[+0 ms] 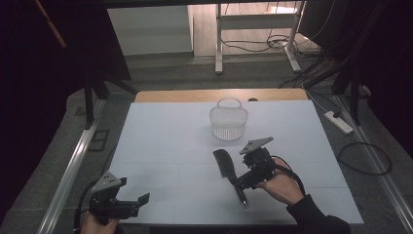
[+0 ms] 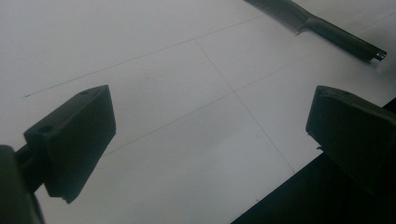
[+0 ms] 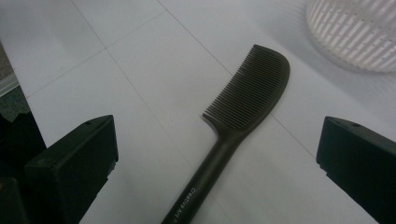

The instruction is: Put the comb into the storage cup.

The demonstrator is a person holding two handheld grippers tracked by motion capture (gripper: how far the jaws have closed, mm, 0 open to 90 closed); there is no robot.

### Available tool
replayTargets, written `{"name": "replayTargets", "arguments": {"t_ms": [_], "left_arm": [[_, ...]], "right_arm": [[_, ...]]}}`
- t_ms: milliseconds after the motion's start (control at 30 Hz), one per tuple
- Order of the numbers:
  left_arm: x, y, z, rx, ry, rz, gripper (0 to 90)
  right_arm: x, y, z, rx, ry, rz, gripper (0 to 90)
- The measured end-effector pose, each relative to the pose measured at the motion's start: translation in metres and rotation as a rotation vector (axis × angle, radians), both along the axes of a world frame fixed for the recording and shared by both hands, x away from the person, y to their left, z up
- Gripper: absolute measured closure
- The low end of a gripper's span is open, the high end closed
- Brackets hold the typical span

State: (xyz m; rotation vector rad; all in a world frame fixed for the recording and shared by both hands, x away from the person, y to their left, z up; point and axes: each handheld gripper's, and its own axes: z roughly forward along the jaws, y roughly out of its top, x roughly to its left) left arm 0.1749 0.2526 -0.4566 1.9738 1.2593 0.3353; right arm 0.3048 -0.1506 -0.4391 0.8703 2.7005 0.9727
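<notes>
Item: black comb (image 1: 228, 168), flat on the white worktop (image 1: 160, 146), just near-side of the white basket (image 1: 228, 120).

Right gripper (image 1: 252, 168): fingers wide, straddling the comb handle, holding nothing.

Left gripper (image 1: 131, 202): fingers wide, empty, well apart from the comb.

Risk: the thin, flat handle may slip or skid under closing fingers.

Obstruction: none beside the comb; the basket stands just beyond.

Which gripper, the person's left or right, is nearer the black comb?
Right. The right gripper hovers open at the comb handle, jaws either side of it. The left gripper, also open, sits off at the table's near-left edge.
</notes>
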Motion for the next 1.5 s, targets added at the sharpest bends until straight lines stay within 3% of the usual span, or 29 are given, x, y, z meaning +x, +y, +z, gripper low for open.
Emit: {"name": "replayTargets", "arguments": {"t_ms": [133,967,1333,1433,1467,1500], "left_arm": [[0.000,0.000,0.000,0.000,0.000,0.000,2.6],[0.000,0.000,0.000,-0.002,0.000,0.000,2.6],[0.000,0.000,0.000,-0.003,-0.001,-0.001,2.6],[0.000,0.000,0.000,-0.002,-0.001,-0.001,2.6],[0.000,0.000,0.000,-0.002,-0.001,-0.001,2.6],[0.000,0.000,0.000,-0.002,-0.001,-0.001,2.6]], "right_arm": [[0.000,0.005,0.001,0.006,0.008,-0.004,0.0],[0.006,0.036,-0.009,-0.078,0.041,0.031,0.0],[0.008,0.048,-0.016,-0.136,0.051,0.049,0.0],[0.009,0.047,-0.018,-0.156,0.053,0.052,5.0],[0.008,0.047,-0.018,-0.160,0.051,0.051,9.5],[0.009,0.046,-0.018,-0.151,0.046,0.061,20.3]]}}
